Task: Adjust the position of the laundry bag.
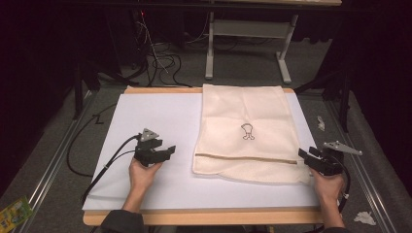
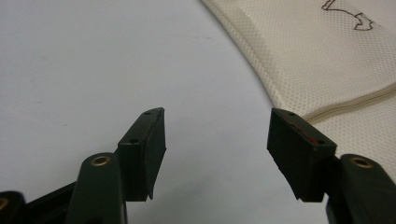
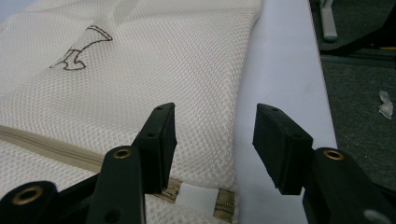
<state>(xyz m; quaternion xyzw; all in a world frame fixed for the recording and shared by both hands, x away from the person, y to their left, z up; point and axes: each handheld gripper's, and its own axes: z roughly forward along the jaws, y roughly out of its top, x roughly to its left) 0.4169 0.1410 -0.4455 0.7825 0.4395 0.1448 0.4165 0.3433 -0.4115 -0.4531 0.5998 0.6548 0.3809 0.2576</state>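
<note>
Around the table (image 1: 145, 194), grey carpet is seen, with a metal stand (image 1: 245, 29) at the upper centre of the high view, tangled cables (image 1: 160, 60) at upper left, crumpled paper (image 1: 364, 218) at lower right and a green packet (image 1: 14, 213) at lower left. Nothing is placed between either gripper and the mesh bag (image 1: 245, 136). The bag is laid flat right of centre, its long axis running from the lower to the upper frame; its zipper (image 1: 243, 158) is stretched crosswise near the lower end. Cream mesh with a small brown outline drawing (image 1: 248, 132) is shown. The left gripper (image 1: 165, 150) is held wide apart and empty over bare white surface, left of the bag. The right gripper (image 1: 303, 154) is likewise spread, unclamped, at the bag's lower right corner by the zipper's end.
</note>
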